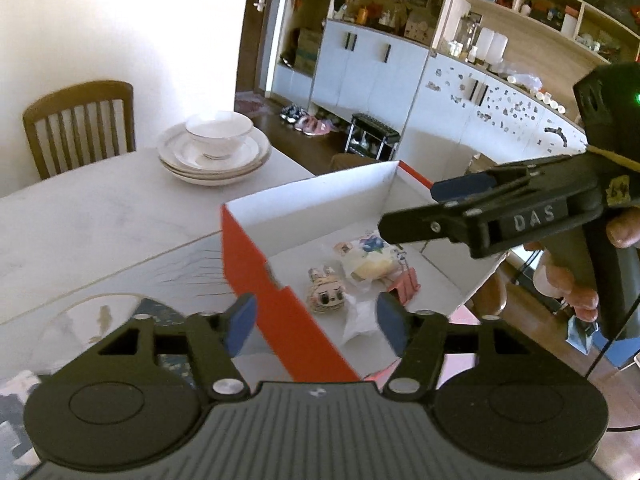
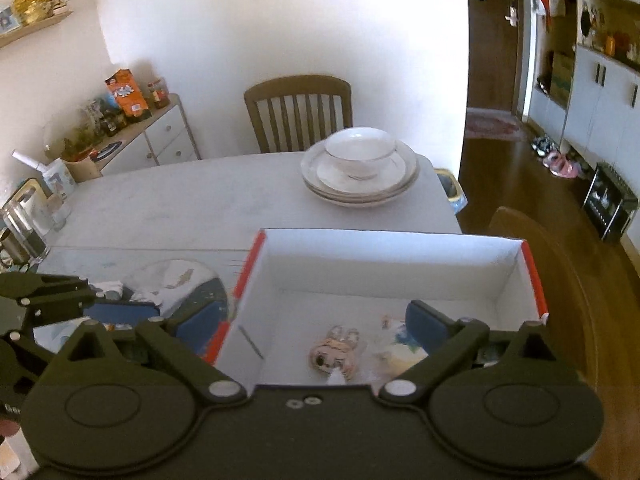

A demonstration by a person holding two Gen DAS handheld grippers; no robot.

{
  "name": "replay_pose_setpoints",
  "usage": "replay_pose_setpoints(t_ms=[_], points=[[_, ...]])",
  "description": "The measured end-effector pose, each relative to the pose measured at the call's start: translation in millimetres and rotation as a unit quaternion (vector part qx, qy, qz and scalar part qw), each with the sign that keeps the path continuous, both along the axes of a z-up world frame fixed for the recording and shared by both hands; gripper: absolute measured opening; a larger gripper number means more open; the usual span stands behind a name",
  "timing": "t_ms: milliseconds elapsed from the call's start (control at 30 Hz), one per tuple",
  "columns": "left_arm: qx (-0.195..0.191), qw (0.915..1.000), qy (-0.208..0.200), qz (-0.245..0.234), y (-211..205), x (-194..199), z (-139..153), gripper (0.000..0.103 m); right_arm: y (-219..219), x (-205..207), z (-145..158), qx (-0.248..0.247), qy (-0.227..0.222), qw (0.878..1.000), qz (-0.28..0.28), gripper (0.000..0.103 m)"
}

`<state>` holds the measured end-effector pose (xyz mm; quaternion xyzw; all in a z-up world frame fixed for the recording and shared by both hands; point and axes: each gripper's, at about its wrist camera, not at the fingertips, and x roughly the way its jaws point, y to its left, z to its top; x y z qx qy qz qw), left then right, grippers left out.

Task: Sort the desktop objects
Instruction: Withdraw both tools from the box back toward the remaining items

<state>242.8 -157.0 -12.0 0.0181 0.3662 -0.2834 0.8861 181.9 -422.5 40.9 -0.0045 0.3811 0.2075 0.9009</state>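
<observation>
An open red box [image 1: 256, 268] with a white inside stands at the table's edge; it also shows in the right wrist view [image 2: 400, 264]. In it lie a small doll-face toy [image 1: 325, 295] [image 2: 334, 354], a wrapped snack packet [image 1: 370, 262] [image 2: 394, 350], a red-striped item [image 1: 406, 286] and crumpled white paper [image 1: 360, 320]. My left gripper [image 1: 316, 322] is open and empty, above the box's near wall. My right gripper [image 2: 314, 330] is open and empty, above the box; it shows from the side in the left wrist view [image 1: 408, 212].
A stack of white plates with a bowl [image 1: 214, 148] [image 2: 360, 172] stands at the table's far end, with a wooden chair [image 2: 298, 110] behind. A patterned mat with clutter [image 2: 176, 288] lies left of the box. A cabinet [image 2: 160, 132] stands at the left wall.
</observation>
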Motion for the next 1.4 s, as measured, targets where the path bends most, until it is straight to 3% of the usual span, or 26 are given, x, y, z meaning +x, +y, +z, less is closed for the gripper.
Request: replay_pose_setpoints(t_ms=[300, 400, 667, 833, 900, 1400], points=[[-0.008, 0.9994, -0.027, 0.021, 51.5, -23.4, 11.7, 0.072, 33.3, -25.5, 4.7, 0.023, -0.014, 1.000, -0.004, 0.101], [-0.006, 0.9990, -0.030, 0.031, 69.5, -29.1, 11.1, 0.079, 48.3, -32.5, 5.5, 0.023, -0.017, 1.000, -0.003, 0.101], [-0.006, 0.9975, -0.038, 0.060, 118.0, -46.8, 3.6, 0.085, 84.8, -50.9, 1.0, 0.021, -0.020, 1.000, 0.002, 0.102], [0.001, 0.9958, -0.036, 0.084, 147.7, -55.3, -4.7, 0.093, 108.6, -57.9, -3.4, 0.024, -0.015, 1.000, 0.002, 0.102], [0.007, 0.9953, -0.034, 0.090, 157.7, -58.4, -8.8, 0.101, 117.9, -60.3, -6.1, 0.022, -0.014, 1.000, 0.003, 0.102], [0.037, 0.9940, 0.000, 0.103, 217.6, -74.4, -58.0, 0.102, 191.7, -57.1, -32.7, 0.016, 0.013, 1.000, 0.021, 0.101]])
